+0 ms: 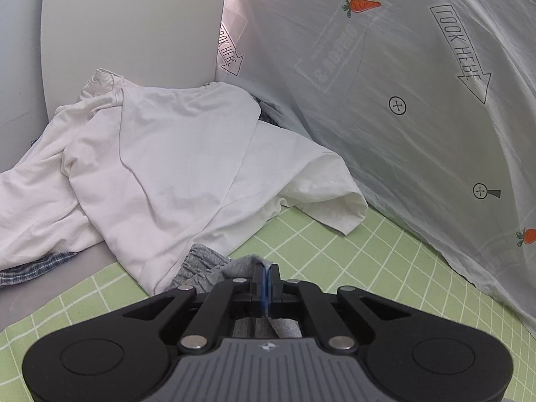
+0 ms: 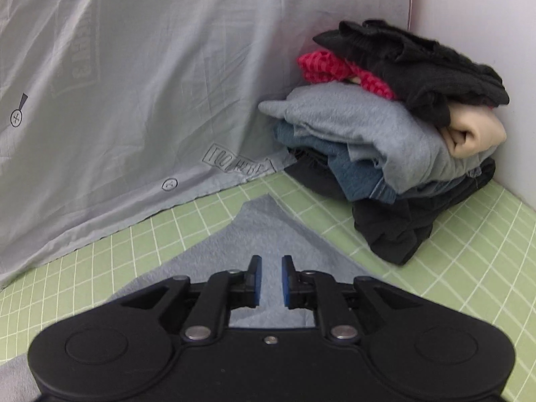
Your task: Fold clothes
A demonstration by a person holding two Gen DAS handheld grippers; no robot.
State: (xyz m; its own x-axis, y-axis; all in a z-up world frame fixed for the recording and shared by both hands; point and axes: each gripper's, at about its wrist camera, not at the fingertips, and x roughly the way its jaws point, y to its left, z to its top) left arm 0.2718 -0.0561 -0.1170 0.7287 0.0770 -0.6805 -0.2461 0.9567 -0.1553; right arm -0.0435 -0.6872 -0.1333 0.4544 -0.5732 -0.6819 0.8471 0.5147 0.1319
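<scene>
My left gripper (image 1: 267, 279) is shut on a fold of a grey garment (image 1: 244, 266), pinched between its blue pads low over the green checked mat (image 1: 351, 261). A white T-shirt (image 1: 160, 154) lies crumpled just beyond it. In the right wrist view, the grey garment (image 2: 254, 234) lies flat on the mat (image 2: 452, 268) with one corner pointing away. My right gripper (image 2: 270, 281) is open just above it, with a narrow gap between the pads and nothing held.
A stack of folded clothes (image 2: 402, 127), black, red, grey, blue and beige, stands in the far right corner. A pale printed sheet (image 1: 418, 83) hangs along the back, also in the right wrist view (image 2: 134, 83). A checked blue cloth (image 1: 30, 268) lies at left under the T-shirt.
</scene>
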